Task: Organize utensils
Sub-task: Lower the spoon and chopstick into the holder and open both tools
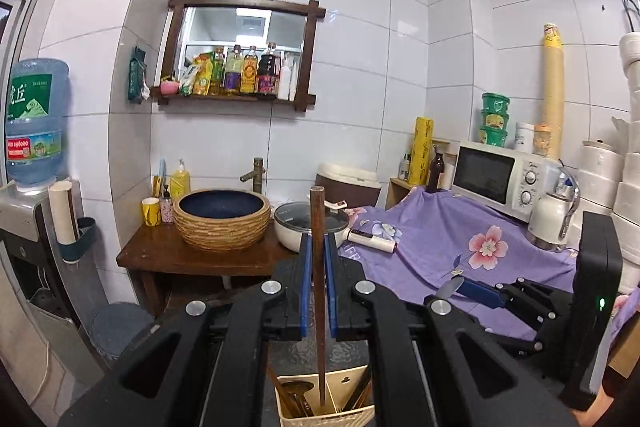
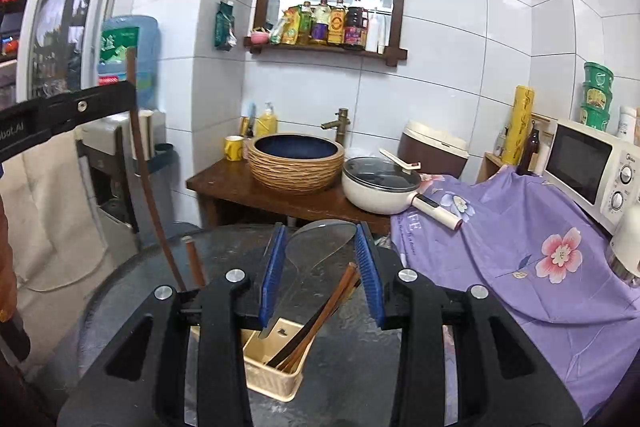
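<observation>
Here the wooden chopstick [image 1: 318, 267] stands nearly upright, its lower tip just inside the cream utensil holder [image 1: 320, 415] directly below, pinched by the left hand-held gripper [image 1: 318, 287]. The right hand-held gripper [image 2: 320, 275], beside the holder, stands wide with a steel spoon [image 2: 316, 247] between its fingers; whether it grips it I cannot tell.

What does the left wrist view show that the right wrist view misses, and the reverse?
Only the left wrist view: the left gripper shut on a brown chopstick whose tip reaches into the beige utensil holder, plus the white kettle and stacked paper rolls.

Only the right wrist view: the right gripper, jaws apart around a clear rice paddle, and the window at far left.

Both: holder, basin, white pot, microwave, purple floral cloth.
</observation>
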Demonstrator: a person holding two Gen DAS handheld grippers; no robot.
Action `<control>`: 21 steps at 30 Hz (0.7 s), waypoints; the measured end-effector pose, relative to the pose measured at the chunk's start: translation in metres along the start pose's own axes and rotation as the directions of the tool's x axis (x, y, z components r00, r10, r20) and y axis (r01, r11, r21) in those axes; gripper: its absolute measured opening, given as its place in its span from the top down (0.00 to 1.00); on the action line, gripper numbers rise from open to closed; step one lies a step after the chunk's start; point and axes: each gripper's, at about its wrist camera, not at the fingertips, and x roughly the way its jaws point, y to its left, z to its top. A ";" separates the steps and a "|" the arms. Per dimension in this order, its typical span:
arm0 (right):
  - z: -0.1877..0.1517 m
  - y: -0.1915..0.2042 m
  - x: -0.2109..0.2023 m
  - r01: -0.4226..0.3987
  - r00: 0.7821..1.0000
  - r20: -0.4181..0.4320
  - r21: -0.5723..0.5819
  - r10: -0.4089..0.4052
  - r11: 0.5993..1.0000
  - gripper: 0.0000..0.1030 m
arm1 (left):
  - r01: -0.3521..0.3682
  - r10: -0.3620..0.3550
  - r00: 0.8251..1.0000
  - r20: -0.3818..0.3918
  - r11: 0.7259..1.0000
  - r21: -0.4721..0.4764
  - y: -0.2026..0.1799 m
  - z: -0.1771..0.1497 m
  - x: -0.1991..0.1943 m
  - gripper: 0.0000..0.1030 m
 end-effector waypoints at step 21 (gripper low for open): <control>-0.114 0.025 0.080 -0.043 0.987 -0.156 -0.011 0.041 0.999 0.65 | -0.027 0.026 0.979 -0.202 1.000 -0.002 0.014 -0.130 0.075 0.94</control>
